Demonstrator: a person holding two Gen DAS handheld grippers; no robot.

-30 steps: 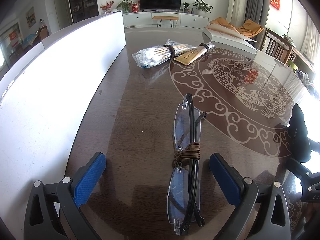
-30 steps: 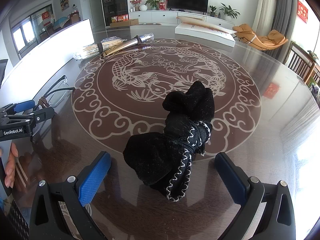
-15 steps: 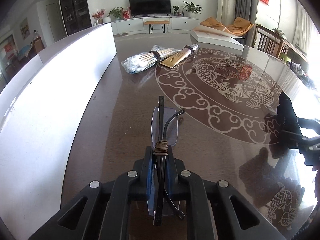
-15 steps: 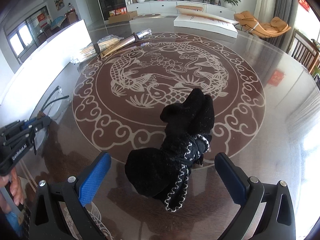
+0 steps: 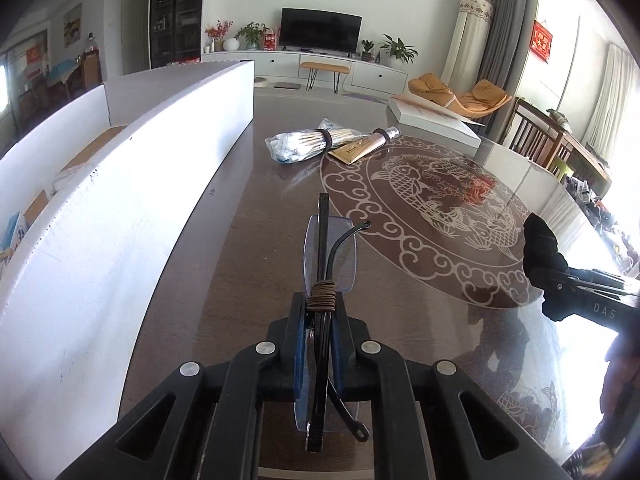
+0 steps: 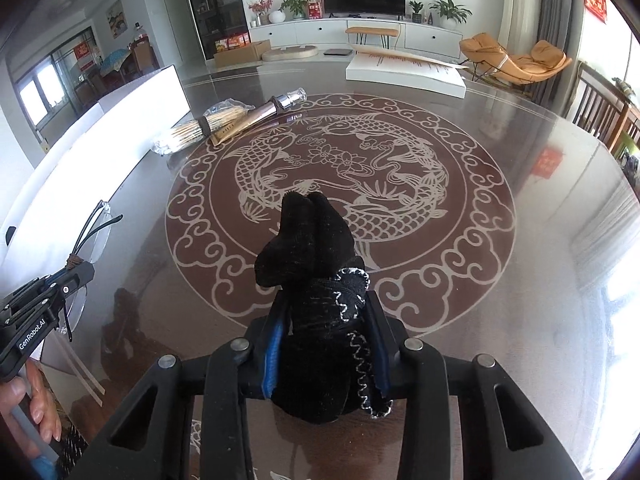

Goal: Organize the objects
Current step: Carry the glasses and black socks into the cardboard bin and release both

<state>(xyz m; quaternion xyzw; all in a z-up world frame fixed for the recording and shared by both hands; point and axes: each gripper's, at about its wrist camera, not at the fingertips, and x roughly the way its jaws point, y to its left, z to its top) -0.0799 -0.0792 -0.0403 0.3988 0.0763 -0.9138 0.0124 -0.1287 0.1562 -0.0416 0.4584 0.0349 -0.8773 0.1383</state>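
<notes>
- Nearest, the left gripper (image 5: 318, 344) is clamped on a pair of folded rimless glasses (image 5: 325, 264), its blue pads pressed against the frame just below a brown cord wound round the temples.
- The glasses stand on edge between the jaws, one lens jutting forward over the table (image 5: 248, 216) and the other hanging below the fingers.
- Likewise close, the right gripper (image 6: 326, 344) has just been closing its jaws and now squeezes a black cloth bundle (image 6: 310, 280) with white zigzag stitching; the bundle fills the gap between the pads.
- Its upper end sticks out past the fingertips, over the ring of cloud scrolls on the tabletop.
- At the left edge of the right wrist view, a hand (image 6: 34, 408) holds the handle of the left gripper.
- Beyond both, the fish medallion (image 6: 340, 168) covers the middle of the glossy brown table.
- Along the table's left side runs a long white box (image 5: 120, 208).
- Farther on, a bagged bundle of sticks (image 5: 304, 144) and a gold tube (image 5: 362, 146) lie side by side, touching, near the medallion's far rim.
- Past them a flat white box (image 6: 404, 74) sits at the table's far edge.
</notes>
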